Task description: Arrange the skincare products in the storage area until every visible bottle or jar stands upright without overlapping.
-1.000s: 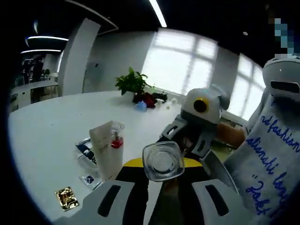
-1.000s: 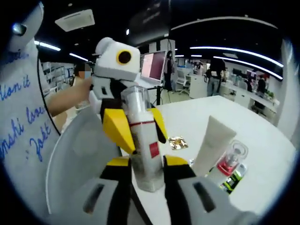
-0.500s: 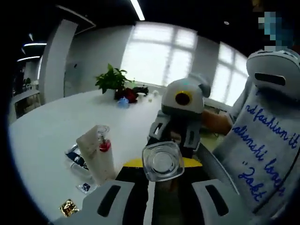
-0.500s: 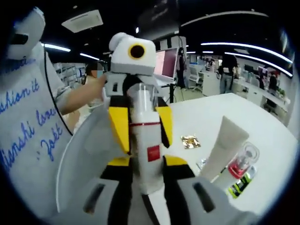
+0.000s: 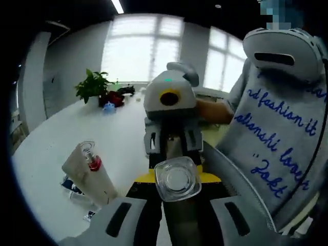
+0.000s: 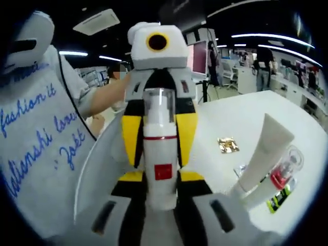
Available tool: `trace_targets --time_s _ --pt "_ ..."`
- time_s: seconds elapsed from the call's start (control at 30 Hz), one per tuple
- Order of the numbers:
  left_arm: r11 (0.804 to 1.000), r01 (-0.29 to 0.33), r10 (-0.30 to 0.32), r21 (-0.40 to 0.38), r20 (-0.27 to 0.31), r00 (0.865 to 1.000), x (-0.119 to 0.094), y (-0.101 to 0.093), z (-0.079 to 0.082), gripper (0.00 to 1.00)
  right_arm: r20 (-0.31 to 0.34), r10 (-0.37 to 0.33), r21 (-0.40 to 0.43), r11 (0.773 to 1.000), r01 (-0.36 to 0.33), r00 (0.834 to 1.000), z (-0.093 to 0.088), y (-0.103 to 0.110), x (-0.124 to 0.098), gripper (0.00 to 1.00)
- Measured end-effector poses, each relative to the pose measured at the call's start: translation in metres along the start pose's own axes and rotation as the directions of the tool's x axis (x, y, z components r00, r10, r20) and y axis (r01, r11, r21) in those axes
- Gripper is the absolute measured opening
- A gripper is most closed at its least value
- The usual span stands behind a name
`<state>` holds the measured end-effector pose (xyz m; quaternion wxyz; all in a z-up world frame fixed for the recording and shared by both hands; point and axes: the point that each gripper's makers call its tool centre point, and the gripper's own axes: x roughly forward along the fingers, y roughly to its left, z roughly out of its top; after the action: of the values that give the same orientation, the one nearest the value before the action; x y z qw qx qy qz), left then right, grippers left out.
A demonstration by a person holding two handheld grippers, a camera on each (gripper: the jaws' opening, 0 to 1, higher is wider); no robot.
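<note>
Both grippers are on one white pump bottle (image 6: 160, 163) with a clear cap and red square label, held off the white table (image 6: 241, 123): the right gripper (image 6: 160, 197) clamps its base end, while the left gripper (image 5: 177, 190), facing it, pinches the sides nearer the cap. Out on the table, away from its edge, a white tube (image 6: 262, 154) stands touching a clear red-topped bottle (image 6: 283, 171), with a gold sachet (image 6: 227, 144) lying further off.

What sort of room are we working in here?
Most likely an open-plan office: a large white table, a lit monitor with desks and people standing behind it, long ceiling light strips, and a potted plant by big windows.
</note>
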<state>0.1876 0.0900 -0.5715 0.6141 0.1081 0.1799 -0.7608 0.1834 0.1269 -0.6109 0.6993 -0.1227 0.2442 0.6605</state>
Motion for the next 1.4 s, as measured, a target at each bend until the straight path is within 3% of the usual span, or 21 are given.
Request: trace_targets --time_s 0.17,0.27,0.37,0.57,0.67,0.77,0.9,1.0,1.1,1.3,1.4 --pt "1.0 0.006 -0.006 0.018 -0.023 1.0 0.001 0.002 -0.004 0.2 -0.021 0.014 0.006 1.0 -0.014 1.0 -0.004 0.001 0.001 0.22" --pt "1.0 -0.008 0.008 0.019 -0.011 1.0 0.0 0.005 -0.004 0.2 -0.009 -0.013 0.007 1.0 0.014 1.0 -0.002 -0.006 0.001 0.22" --pt "0.995 -0.075 0.076 -0.06 0.015 0.997 -0.003 0.02 -0.003 0.19 0.006 -0.072 0.02 0.997 0.072 0.997 -0.001 -0.016 -0.001 0.22" --pt "0.979 -0.152 0.163 -0.135 0.078 0.984 -0.009 0.038 0.001 0.19 0.038 -0.173 0.041 0.984 0.171 0.984 0.004 -0.034 -0.007 0.21" --pt "0.948 -0.193 0.23 -0.253 0.124 0.965 -0.01 0.049 0.005 0.2 0.04 -0.225 0.062 0.973 0.222 0.974 0.003 -0.042 -0.008 0.21" --pt "0.916 -0.23 0.285 -0.327 0.13 0.95 -0.01 0.061 -0.001 0.22 0.019 -0.306 0.069 0.95 0.304 0.952 -0.002 -0.055 -0.009 0.21" --pt "0.886 -0.277 0.347 -0.372 0.136 0.928 -0.012 0.07 -0.005 0.23 0.026 -0.351 0.099 0.932 0.347 0.936 -0.005 -0.061 -0.012 0.21" --pt "0.879 -0.297 0.372 -0.374 0.147 0.917 -0.013 0.071 -0.003 0.23 0.029 -0.362 0.11 0.928 0.357 0.932 -0.007 -0.063 -0.013 0.21" --pt "0.856 -0.318 0.41 -0.408 0.16 0.898 -0.015 0.075 -0.001 0.23 0.026 -0.394 0.112 0.914 0.389 0.919 -0.008 -0.067 -0.016 0.21" --pt "0.79 -0.374 0.526 -0.485 0.224 0.82 -0.031 0.086 0.011 0.22 0.017 -0.452 0.124 0.886 0.446 0.892 -0.012 -0.076 -0.02 0.21" --pt "0.77 -0.384 0.553 -0.51 0.231 0.801 -0.031 0.085 0.014 0.23 0.005 -0.476 0.117 0.874 0.472 0.88 -0.015 -0.079 -0.02 0.21"
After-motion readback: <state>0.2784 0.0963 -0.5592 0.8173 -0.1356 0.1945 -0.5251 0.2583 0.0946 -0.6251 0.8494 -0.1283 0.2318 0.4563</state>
